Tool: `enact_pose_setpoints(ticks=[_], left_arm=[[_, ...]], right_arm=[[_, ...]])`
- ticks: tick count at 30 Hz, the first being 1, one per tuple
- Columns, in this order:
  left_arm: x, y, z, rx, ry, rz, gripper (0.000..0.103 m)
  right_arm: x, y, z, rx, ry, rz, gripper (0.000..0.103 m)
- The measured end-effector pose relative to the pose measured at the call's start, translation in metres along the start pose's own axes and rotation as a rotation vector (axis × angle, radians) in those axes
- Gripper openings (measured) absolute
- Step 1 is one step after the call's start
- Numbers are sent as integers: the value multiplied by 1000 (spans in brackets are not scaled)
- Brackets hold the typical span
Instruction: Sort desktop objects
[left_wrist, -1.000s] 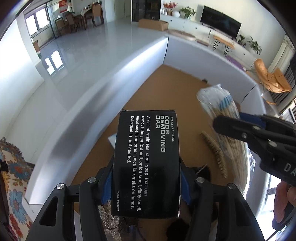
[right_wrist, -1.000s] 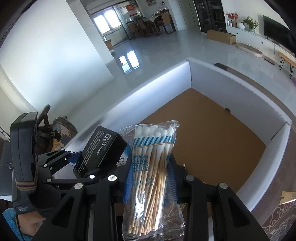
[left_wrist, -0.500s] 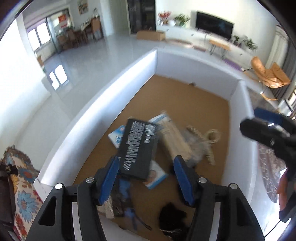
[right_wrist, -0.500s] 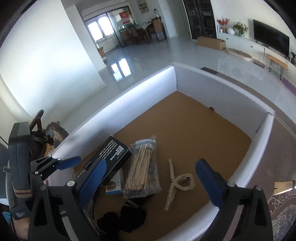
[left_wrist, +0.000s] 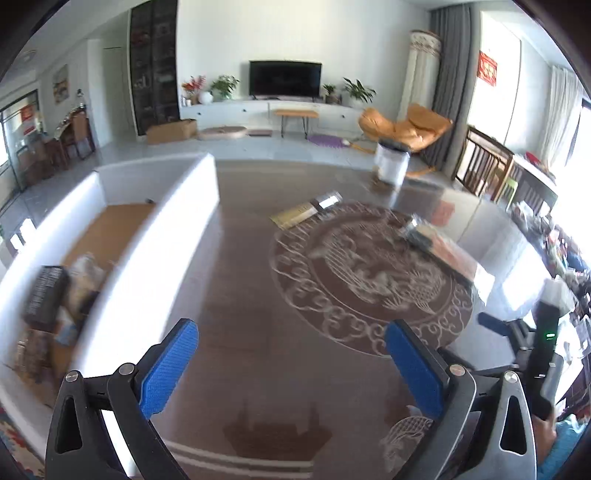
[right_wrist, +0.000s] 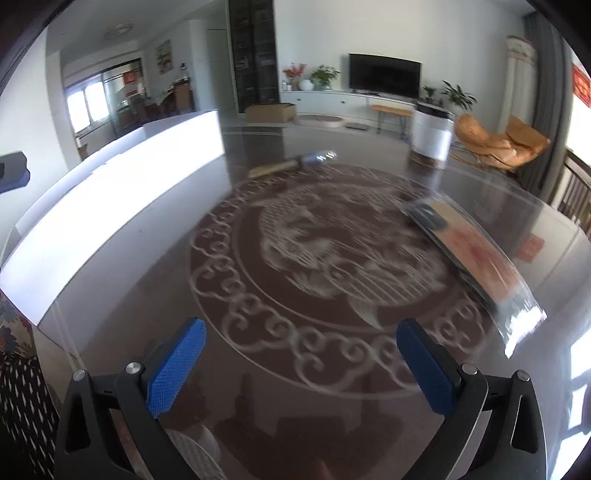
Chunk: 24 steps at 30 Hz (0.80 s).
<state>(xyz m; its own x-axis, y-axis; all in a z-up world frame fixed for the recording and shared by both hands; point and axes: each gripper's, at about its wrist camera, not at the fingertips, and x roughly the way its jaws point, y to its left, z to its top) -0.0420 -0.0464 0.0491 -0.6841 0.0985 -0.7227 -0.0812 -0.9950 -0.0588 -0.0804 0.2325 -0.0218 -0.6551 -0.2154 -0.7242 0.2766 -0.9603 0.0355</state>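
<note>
Two packets still lie out on the dark patterned bench (right_wrist: 332, 369): a long flat cellophane-wrapped packet (right_wrist: 476, 254) toward the right edge, and a slimmer wrapped packet (right_wrist: 291, 164) near the far edge; blur hides what either holds. The white-walled bin (left_wrist: 162, 236) stands along the left edge, with the black box (left_wrist: 46, 297) and other sorted items inside it. The left gripper (left_wrist: 291, 369) has just been opening and stands wide with nothing between its blue pads; the right gripper (right_wrist: 301, 363) is equally wide and empty. Judging by this, the step in hand is the reach for the next pickup. The next move calls for centring a gripper over one packet, probably the nearer flat one for the right, and closing across its narrow width.
</note>
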Motion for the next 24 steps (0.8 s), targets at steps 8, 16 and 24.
enact_pose_setpoints(ticks=[8,16,24], left_arm=[[75,-61,-35,26,93,-3,103],[105,-64,-49,39,132,1,103],[118,-63,-53,45,144,-3,103]], right_arm=[[-1,-54,-28,72,81,-70,103],[6,-51,-27,67,89,-90,103],[12,-54,-29,83,109,-102,103]])
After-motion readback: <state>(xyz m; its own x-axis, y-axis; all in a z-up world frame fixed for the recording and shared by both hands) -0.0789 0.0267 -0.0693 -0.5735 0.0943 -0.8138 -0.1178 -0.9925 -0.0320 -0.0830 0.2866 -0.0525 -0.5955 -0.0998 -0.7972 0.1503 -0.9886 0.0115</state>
